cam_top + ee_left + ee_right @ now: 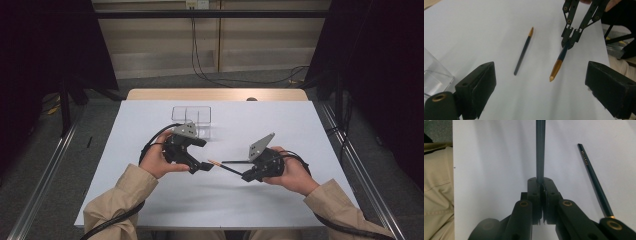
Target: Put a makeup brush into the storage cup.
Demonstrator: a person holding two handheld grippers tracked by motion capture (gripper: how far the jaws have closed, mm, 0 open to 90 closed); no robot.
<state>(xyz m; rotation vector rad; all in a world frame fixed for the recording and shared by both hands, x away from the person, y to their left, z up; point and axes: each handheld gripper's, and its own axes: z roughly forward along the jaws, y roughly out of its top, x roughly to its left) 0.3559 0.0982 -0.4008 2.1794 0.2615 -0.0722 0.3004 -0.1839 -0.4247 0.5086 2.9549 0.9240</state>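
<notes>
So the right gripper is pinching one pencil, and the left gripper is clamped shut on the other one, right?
Not quite. The left gripper is open and holds nothing; the second pencil lies loose on the table, as the left gripper view shows. The right gripper does pinch a pencil.

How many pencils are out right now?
2. One pencil is clamped in the right tool, tip toward the left tool. The other pencil lies loose on the white table beside it.

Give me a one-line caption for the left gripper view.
Open left gripper faces the right gripper holding a pencil; second pencil lies on the table.
</notes>
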